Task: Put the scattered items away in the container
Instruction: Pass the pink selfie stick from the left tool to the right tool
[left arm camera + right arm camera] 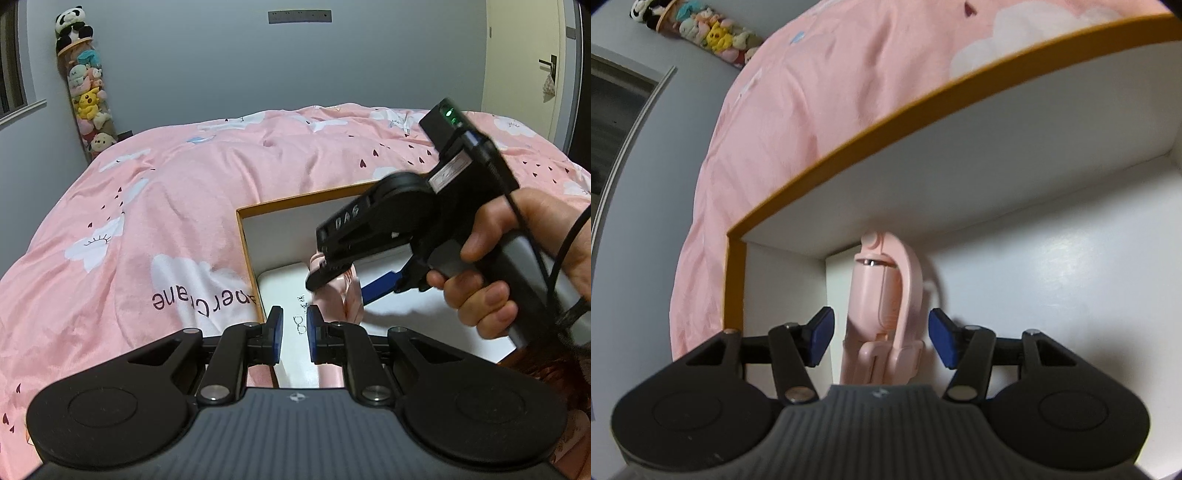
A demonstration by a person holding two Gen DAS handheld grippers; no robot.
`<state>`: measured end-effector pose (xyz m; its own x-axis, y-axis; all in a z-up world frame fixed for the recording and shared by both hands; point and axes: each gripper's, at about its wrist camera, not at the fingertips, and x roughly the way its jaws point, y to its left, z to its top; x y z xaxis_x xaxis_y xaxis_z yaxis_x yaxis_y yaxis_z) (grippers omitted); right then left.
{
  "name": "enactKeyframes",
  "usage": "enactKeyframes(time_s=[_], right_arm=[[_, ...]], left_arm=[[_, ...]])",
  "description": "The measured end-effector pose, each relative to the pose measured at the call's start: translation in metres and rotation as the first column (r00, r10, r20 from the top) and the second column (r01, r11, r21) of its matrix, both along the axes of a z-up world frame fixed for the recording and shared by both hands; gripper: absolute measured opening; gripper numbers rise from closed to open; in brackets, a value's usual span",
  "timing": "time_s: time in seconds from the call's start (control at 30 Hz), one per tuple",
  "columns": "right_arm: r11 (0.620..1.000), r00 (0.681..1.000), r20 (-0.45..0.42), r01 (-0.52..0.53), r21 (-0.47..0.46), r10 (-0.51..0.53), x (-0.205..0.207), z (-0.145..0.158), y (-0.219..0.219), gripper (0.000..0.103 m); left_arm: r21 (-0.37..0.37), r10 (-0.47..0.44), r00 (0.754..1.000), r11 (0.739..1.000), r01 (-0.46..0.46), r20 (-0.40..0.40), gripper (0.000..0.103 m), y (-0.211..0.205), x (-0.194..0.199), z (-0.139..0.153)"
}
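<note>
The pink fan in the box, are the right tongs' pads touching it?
Apart. The right wrist view shows the pink fan between the right tongs, with white box visible in gaps beside both pads.

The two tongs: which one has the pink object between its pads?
The right tongs. The pink object stands between their blue pads inside the box, untouched. The left tongs are nearly closed, with nothing between them.

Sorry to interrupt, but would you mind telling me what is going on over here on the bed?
A person is tidying things into an orange-rimmed box on the pink duvet. The right gripper is inside the box with its blue pads apart on either side of a pink folding gadget, not pressing on it. The left gripper hovers at the box's near edge, nearly shut and holding nothing.
</note>
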<state>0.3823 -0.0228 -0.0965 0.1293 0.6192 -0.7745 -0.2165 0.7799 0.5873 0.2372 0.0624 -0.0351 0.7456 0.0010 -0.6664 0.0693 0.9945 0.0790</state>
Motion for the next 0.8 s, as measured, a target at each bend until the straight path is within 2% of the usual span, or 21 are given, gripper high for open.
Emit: enactKeyframes(time_s=[0.03,0.23,0.37,0.53,0.73,0.8], right_arm=[[1.000,1.000,0.002,-0.006,-0.006,0.006,0.000,-0.002,0.001,0.047],[0.999,0.999,0.040,-0.012,-0.034,0.014,-0.005,0.005,-0.001,0.045],[1.000,0.998,0.058,0.005,-0.018,-0.004,-0.012,0.019,-0.005,0.045],[0.999,0.987,0.150,-0.044,-0.028,0.047,-0.019,0.046,0.008,0.045],[0.996,0.988,0.136,-0.065,-0.061,0.073,-0.018,0.040,0.041,0.045],[0.995,0.985,0.157,-0.064,-0.080,0.076,-0.022,0.040,0.046,0.045]], left_arm=[[-0.001,0.000,1.000,1.000,0.000,0.001,0.016,0.000,0.000,0.000],[-0.022,0.000,1.000,1.000,0.000,0.010,0.016,0.005,-0.004,0.002],[-0.027,0.001,1.000,1.000,-0.001,0.021,0.016,0.007,-0.008,0.006],[-0.005,0.013,0.998,1.000,-0.013,0.058,0.016,0.009,-0.015,0.019],[-0.021,0.053,0.997,0.998,-0.052,0.053,0.016,0.022,-0.013,0.023],[-0.038,0.061,0.997,0.997,-0.059,0.043,0.016,0.026,-0.013,0.022]])
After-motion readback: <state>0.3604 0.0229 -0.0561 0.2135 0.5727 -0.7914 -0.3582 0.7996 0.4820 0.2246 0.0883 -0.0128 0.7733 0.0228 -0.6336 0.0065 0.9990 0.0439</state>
